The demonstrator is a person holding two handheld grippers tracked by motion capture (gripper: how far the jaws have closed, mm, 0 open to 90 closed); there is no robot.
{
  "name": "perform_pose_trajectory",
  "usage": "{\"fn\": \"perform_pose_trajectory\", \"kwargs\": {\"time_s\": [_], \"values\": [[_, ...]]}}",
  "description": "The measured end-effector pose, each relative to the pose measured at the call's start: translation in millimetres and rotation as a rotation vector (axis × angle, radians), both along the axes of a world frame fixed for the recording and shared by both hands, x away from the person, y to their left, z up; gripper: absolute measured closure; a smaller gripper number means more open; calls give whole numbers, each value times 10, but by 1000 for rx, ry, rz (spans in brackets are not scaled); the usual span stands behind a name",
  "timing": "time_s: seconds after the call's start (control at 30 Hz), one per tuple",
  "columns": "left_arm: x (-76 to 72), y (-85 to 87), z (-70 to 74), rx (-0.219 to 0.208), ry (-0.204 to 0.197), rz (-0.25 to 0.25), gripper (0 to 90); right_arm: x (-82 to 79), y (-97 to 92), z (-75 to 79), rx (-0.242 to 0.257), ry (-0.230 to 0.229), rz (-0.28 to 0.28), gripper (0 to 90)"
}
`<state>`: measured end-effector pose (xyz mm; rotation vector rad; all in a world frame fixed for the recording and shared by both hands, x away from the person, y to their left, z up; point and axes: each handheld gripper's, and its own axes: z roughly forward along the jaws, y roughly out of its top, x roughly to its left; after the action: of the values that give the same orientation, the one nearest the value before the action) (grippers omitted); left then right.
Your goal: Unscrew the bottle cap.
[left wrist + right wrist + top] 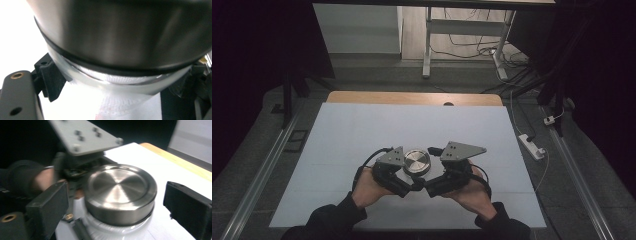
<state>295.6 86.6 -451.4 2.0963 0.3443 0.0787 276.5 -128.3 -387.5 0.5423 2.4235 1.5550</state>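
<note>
Jar (417, 163) located near the front middle of the white counter (362, 135), between both grippers: clear glass body, brushed steel lid (117, 185), black seal ring under the lid.

Left gripper (404, 167): fingers (51, 80) set either side of the glass body, apparently clamped on it; contact not fully confirmed.

Right gripper (432, 165): fingers (50, 202) spread wide either side of the lid, clear gaps, nothing held.

Judged step: lid removal. Recommended: body kept firmly braced, right fingers closed squarely on the lid rim, level, before turning.

Contents: something white and mesh-like visible through the glass; identity not determinable.
</note>
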Motion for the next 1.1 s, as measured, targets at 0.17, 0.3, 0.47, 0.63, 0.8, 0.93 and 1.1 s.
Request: {"fn": "perform_pose_trajectory", "kwargs": {"time_s": [0.17,0.3,0.47,0.63,0.8,0.93,1.1], "values": [[-43,-44,30,3,-20,-41,157,17,12,-64,61,24,9,174],[-50,-48,14,9,-25,-63,157,-16,19,-60,50,-16,24,193],[-57,-46,26,7,-27,-76,157,15,-24,-42,85,22,49,195],[-61,-55,14,8,-33,-76,157,22,-61,-17,108,17,45,195],[-66,-64,8,15,-34,-90,157,23,-104,22,122,4,26,195],[-53,-64,-11,18,-32,-83,157,16,-140,64,132,-11,17,195],[-19,-49,-45,17,-20,-72,157,18,-175,90,133,-23,-1,195]]}}
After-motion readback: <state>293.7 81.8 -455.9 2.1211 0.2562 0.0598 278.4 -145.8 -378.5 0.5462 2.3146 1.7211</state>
